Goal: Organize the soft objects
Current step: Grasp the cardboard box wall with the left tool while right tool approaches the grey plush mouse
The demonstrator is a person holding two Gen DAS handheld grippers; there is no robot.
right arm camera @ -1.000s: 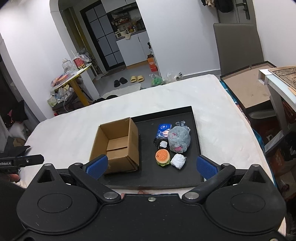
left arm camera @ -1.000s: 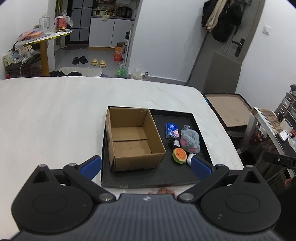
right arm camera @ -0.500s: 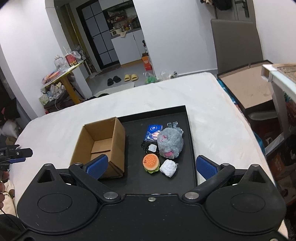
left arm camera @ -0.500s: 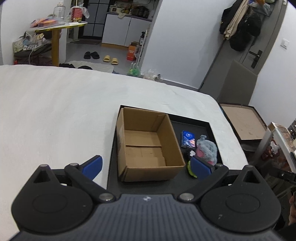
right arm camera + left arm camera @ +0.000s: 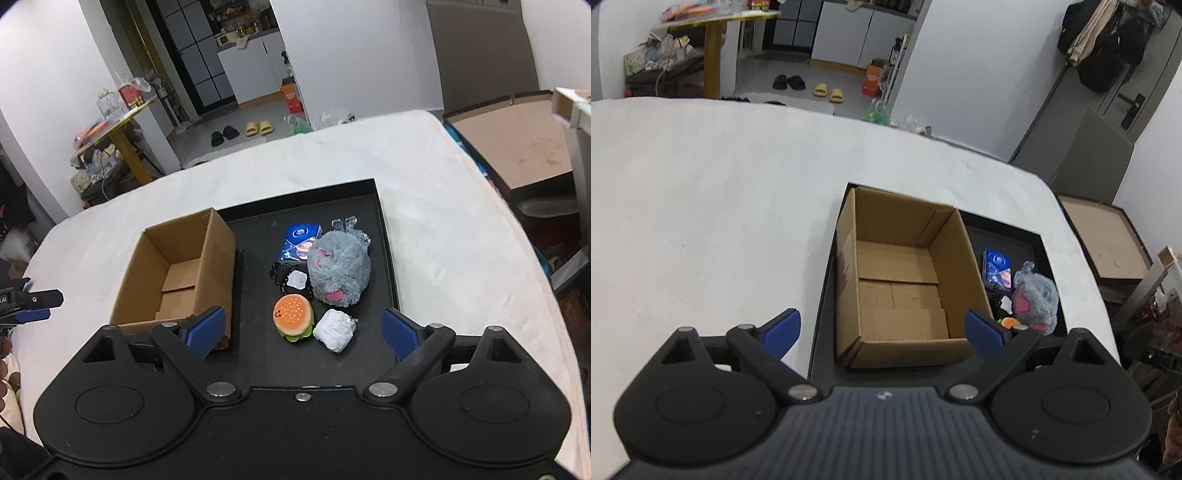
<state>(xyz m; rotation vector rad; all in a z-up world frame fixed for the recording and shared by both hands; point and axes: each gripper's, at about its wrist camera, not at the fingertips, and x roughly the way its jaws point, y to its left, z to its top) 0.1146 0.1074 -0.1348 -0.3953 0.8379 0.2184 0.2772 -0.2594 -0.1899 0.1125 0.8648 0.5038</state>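
Brown cardboard box (image 5: 184, 273) sits empty at centre-left; right gripper (image 5: 303, 332), holding nothing, jaws closing, approaches burger plush (image 5: 293, 318) at lower centre, likely next to grasp.

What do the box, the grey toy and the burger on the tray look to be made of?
Box: brown corrugated cardboard, matte, with folded flaps and creases. Grey toy: fluffy plush, long fuzzy pile with pink patches. Burger: probably soft fabric plush, matte, with a stitched-looking face. Tray: black, smooth, perhaps plastic or painted board.
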